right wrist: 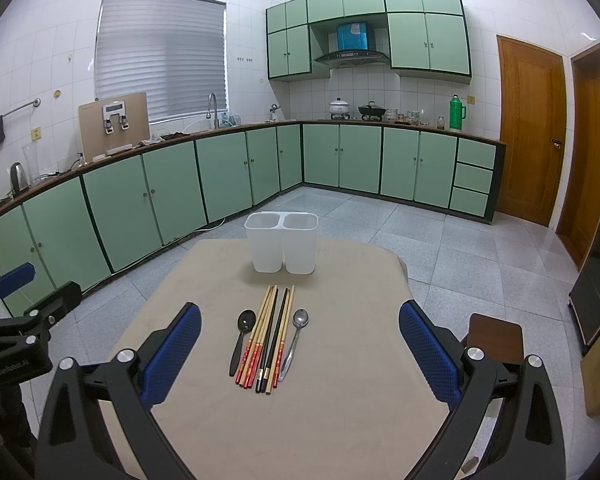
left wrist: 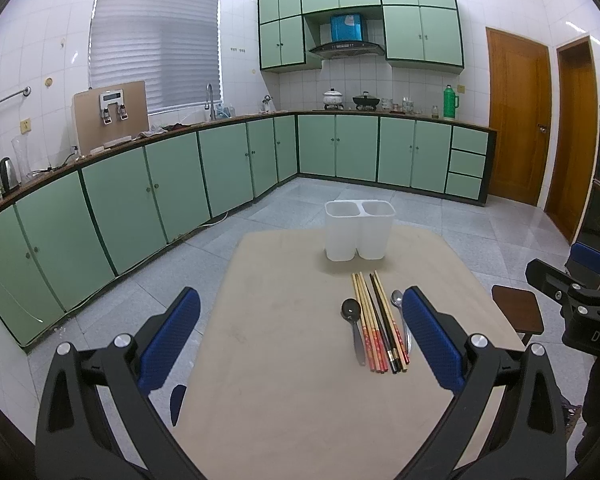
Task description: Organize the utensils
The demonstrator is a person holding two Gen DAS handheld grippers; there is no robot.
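So nothing's getting sorted yet: both the left gripper (left wrist: 300, 336) and right gripper (right wrist: 300, 344) are hanging wide open and empty, probably needing to grab the chopsticks (right wrist: 266, 336) for the holder (right wrist: 282, 242).

The left gripper's (left wrist: 300, 336) right finger (left wrist: 432, 340) covers part of the steel spoon's (left wrist: 398, 300) handle in the left view. The other gripper (left wrist: 580, 304) is cut off by the right edge there, its jaws out of sight. In the right view the holder's (right wrist: 282, 246) near wall hides the floor of both compartments. Small items (right wrist: 414, 116) on the far counter are too tiny to name. The stool (right wrist: 496, 336) is partly behind the right finger (right wrist: 428, 352)
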